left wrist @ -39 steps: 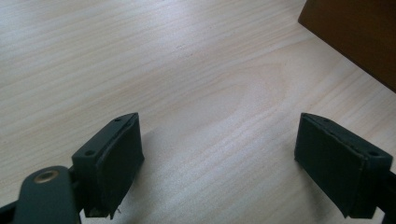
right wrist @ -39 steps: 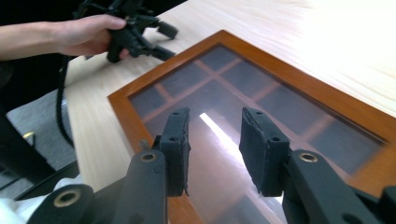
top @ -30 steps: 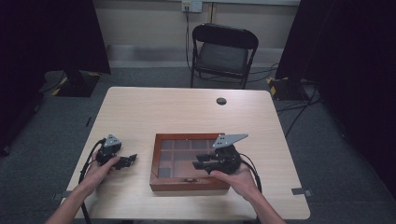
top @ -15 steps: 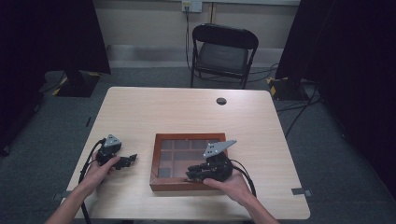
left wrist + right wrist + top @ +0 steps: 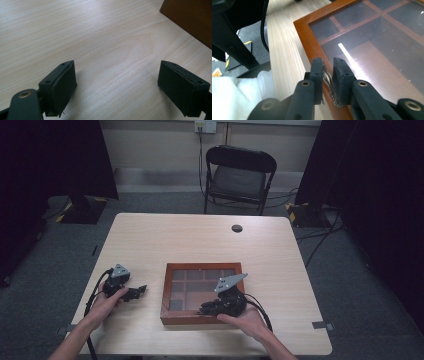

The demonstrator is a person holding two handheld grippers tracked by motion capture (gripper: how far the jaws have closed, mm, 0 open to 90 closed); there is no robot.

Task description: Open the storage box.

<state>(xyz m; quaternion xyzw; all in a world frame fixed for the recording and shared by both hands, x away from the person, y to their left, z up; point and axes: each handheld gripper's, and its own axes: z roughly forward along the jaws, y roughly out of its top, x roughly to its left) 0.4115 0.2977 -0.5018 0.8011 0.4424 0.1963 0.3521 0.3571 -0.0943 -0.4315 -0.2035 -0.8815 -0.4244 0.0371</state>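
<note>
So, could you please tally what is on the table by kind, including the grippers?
Brown wooden box with a glass lid: 1
Black two-jaw grippers, left gripper and right gripper: 2
Small dark round disc near the far edge: 1
Total: 4

Black folding chair (image 5: 239,177) behind pale wood table (image 5: 165,237), grey carpet floor (image 5: 360,285), dark curtains (image 5: 50,157) both sides.

The box (image 5: 204,292) sits on the desk (image 5: 200,242) near its front edge. The right gripper (image 5: 207,309) rests at the box's front rim; the left gripper (image 5: 140,291) lies on the desk left of the box. A chair (image 5: 239,175) stands behind the desk.
</note>
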